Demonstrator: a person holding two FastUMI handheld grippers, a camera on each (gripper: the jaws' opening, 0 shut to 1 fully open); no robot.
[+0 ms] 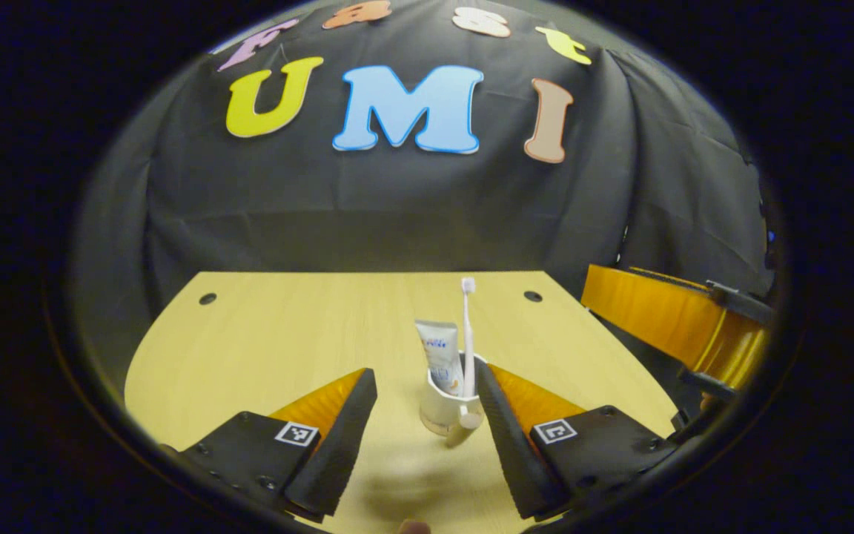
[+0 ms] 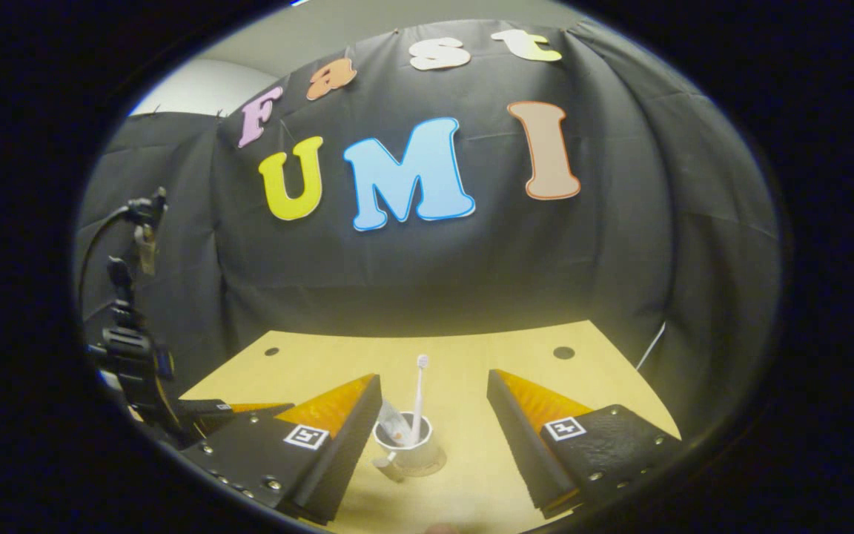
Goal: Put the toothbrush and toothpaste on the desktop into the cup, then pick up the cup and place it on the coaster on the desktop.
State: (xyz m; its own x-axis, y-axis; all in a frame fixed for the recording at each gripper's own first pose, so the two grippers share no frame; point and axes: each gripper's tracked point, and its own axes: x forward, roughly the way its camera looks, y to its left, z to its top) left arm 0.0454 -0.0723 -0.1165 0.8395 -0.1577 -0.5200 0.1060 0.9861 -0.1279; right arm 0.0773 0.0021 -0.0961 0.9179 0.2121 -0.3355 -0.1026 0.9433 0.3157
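Observation:
A white cup point(image 1: 443, 406) stands upright on the wooden desktop point(image 1: 286, 341), holding a white toothpaste tube point(image 1: 439, 351) and a white toothbrush point(image 1: 467, 319) with its head up. My left gripper point(image 1: 425, 374) is open, and the cup sits between its fingers, close against the right one. In the right gripper view the cup point(image 2: 405, 447) stands on what looks like a round tan coaster point(image 2: 434, 467), with the toothbrush point(image 2: 419, 393) and toothpaste tube point(image 2: 390, 417) inside. My right gripper point(image 2: 434, 378) is open above it, touching nothing.
The right gripper's orange body point(image 1: 664, 319) shows at the right edge of the left gripper view. The left gripper's body with a cable point(image 2: 130, 348) shows at the left of the right gripper view. The desktop has small dark holes point(image 2: 563, 352) near its back corners.

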